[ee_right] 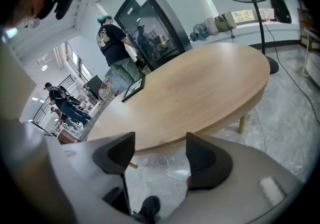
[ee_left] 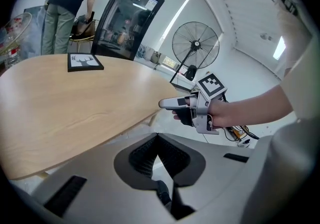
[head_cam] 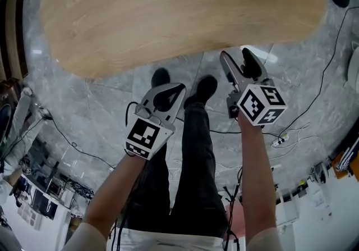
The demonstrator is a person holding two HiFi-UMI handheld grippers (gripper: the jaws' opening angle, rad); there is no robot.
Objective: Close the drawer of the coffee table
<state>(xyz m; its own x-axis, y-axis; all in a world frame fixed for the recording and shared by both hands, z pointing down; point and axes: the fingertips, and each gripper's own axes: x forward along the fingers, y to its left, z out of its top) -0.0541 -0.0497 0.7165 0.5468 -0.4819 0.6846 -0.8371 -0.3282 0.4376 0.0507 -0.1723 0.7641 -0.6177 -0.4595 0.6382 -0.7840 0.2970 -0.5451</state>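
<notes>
The coffee table (head_cam: 179, 14) is an oval of light wood, seen from above in the head view; its top fills the left of the left gripper view (ee_left: 75, 102) and the middle of the right gripper view (ee_right: 200, 87). No drawer shows in any view. My left gripper (head_cam: 168, 94) hangs over the floor short of the table's near edge, jaws shut together on nothing (ee_left: 156, 137). To its right, my right gripper (head_cam: 238, 63) is a little closer to that edge. It stands open with only floor between its fingers (ee_right: 160, 140).
A black picture frame (ee_left: 85, 61) lies on the table's far side. The person's shoes (head_cam: 205, 87) stand on the grey marble floor just before the table. Cables (head_cam: 314, 98) trail at the right. A standing fan (ee_left: 196, 45), a dark glass cabinet (ee_left: 125, 22) and people stand beyond.
</notes>
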